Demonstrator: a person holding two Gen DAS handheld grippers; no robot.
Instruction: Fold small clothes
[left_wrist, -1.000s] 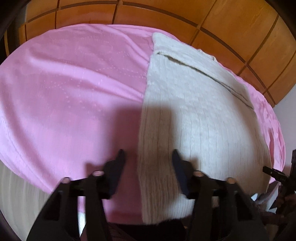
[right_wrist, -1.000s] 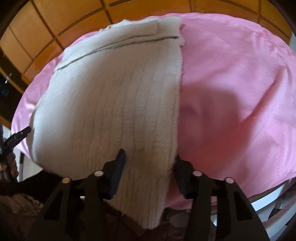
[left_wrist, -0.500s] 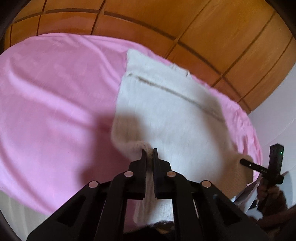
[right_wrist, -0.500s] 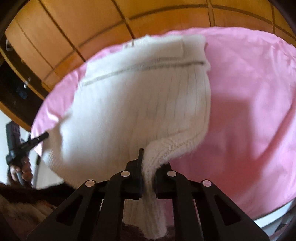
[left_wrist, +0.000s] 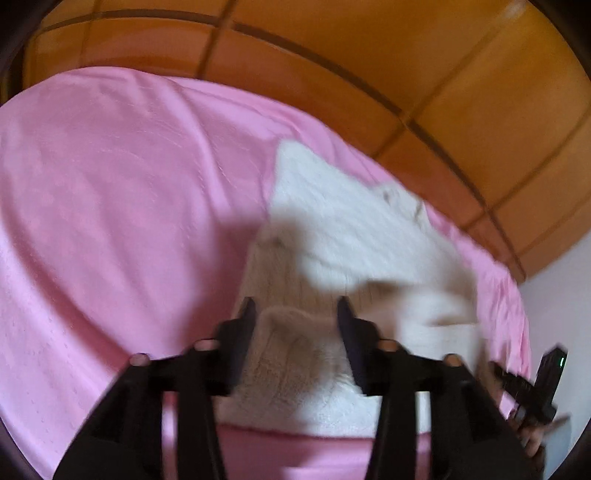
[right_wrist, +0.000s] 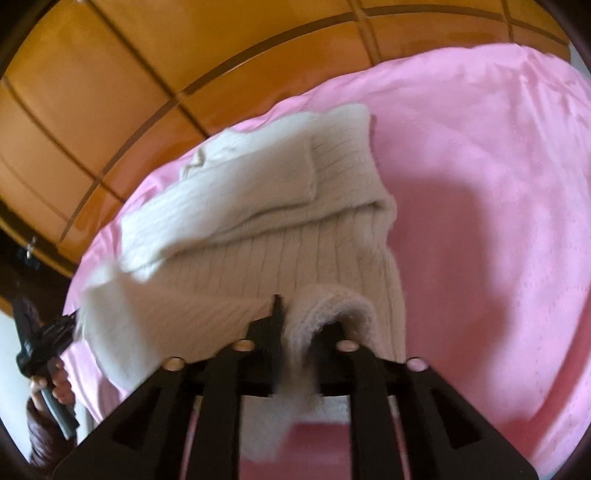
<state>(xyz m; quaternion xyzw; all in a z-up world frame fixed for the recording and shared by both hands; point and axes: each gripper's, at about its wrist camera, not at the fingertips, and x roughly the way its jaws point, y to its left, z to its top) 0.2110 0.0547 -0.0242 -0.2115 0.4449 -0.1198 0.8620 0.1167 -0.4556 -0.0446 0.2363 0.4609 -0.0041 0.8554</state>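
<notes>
A cream ribbed knit sweater (left_wrist: 347, 236) lies on a pink bedsheet (left_wrist: 110, 206), its near hem folded up toward its far part. My left gripper (left_wrist: 295, 314) is open, its fingers (left_wrist: 245, 325) astride the hem's left corner. In the right wrist view the sweater (right_wrist: 258, 236) lies partly doubled over. My right gripper (right_wrist: 306, 317) is nearly shut, with the hem's right corner (right_wrist: 325, 306) between its fingers.
An orange wooden panelled wall (left_wrist: 406, 62) rises behind the bed. The pink sheet (right_wrist: 498, 221) spreads wide to the right of the sweater. The other gripper shows at each view's edge: the right one (left_wrist: 532, 384) and the left one (right_wrist: 40, 339).
Both grippers shut on the near hem corners and carried them forward over the sweater. The left gripper has now opened and let go of its corner; the right still holds.
</notes>
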